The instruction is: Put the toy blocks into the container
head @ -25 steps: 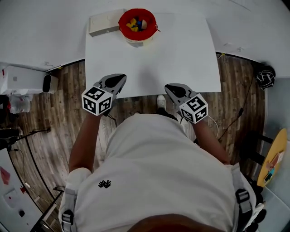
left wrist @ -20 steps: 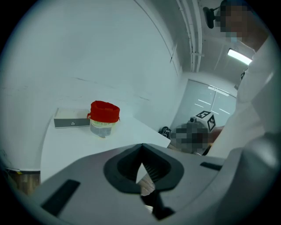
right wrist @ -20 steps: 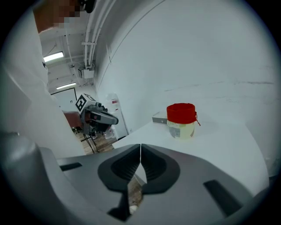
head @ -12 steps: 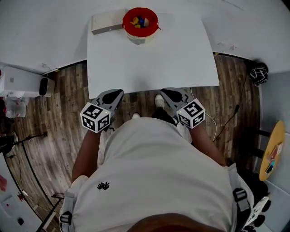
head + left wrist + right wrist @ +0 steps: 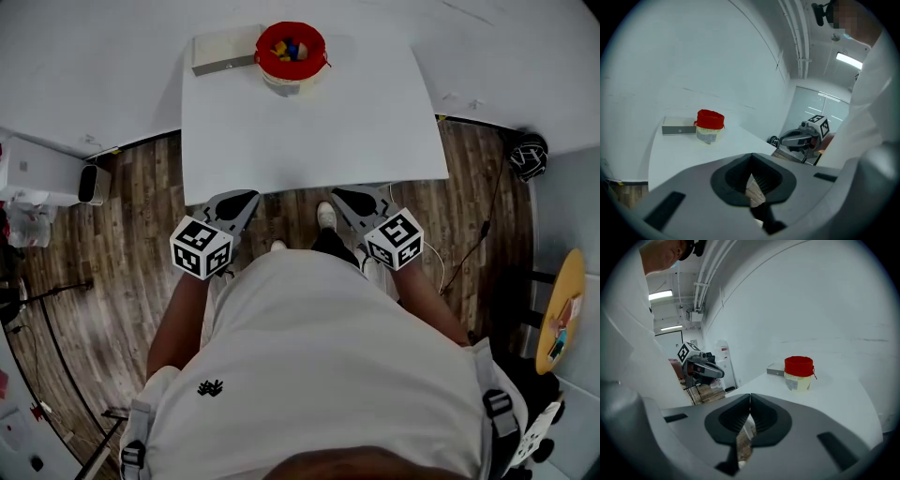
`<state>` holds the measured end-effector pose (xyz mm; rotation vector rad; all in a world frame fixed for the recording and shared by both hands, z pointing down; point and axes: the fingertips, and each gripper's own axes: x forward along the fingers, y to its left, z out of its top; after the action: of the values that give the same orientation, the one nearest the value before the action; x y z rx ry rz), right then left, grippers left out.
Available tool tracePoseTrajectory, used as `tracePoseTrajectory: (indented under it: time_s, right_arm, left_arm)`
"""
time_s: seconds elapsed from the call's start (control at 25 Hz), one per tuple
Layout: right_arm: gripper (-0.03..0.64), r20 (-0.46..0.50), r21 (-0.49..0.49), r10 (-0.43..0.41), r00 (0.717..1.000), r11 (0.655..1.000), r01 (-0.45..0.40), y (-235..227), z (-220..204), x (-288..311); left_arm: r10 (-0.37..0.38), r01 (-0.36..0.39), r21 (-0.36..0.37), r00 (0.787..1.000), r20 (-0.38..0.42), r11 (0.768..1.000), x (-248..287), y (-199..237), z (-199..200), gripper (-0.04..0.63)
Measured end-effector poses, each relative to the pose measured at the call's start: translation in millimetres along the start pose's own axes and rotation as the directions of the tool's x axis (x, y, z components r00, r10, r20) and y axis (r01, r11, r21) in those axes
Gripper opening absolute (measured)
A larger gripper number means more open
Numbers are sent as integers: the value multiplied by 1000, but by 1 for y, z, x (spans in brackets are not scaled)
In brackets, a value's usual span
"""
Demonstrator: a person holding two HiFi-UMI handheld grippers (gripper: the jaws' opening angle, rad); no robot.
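The container (image 5: pixel 291 52), a pale tub with a red cloth rim, stands at the far edge of the white table (image 5: pixel 319 131) and holds several coloured toy blocks (image 5: pixel 287 47). No blocks lie loose on the table. My left gripper (image 5: pixel 246 198) and right gripper (image 5: pixel 345 195) hover side by side just off the table's near edge, over the wooden floor. Both point toward the container. The left gripper (image 5: pixel 751 164) has its jaws shut with nothing between them, and the container (image 5: pixel 710 125) shows far ahead. The right gripper (image 5: pixel 750 401) is likewise shut and empty, facing the container (image 5: pixel 799 373).
A flat grey box (image 5: pixel 225 49) lies against the container's left side. White appliances (image 5: pixel 56 169) stand on the floor at the left, and a dark cable with a black round object (image 5: pixel 528 155) lies at the right. The person's torso fills the lower head view.
Both grippers have drawn back from over the table's near edge to just beyond it, above the floor. Jaws stayed shut. The container and box have not moved.
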<state>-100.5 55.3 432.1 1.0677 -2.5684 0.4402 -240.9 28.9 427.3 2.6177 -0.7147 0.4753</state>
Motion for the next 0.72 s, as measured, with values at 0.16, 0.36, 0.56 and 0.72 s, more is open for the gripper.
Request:
tracePoseTrajectory:
  time_s: [0.16,0.36,0.56,0.72]
  right_arm:
    - [6,6,-5,-6,1000,1000,6,5,2,-1]
    - [6,3,-10,-5,1000,1000,5,11,1,-1]
    - [6,4,-13,-4,1000,1000,4,16,-1,1]
    - [6,2,-18,-5,1000,1000,5,19,0,2]
  left_arm:
    - [-6,6,8,1000,-6,1000,-1,-2,-2,6]
    - [-10,10,14,1000,-4,1000,-4,-3,-3,6]
    - [-9,9,11,1000,-4,1000,-8,-1,-6,6]
    - [-4,4,-6,1000,14,1000,-14,2,-4,6]
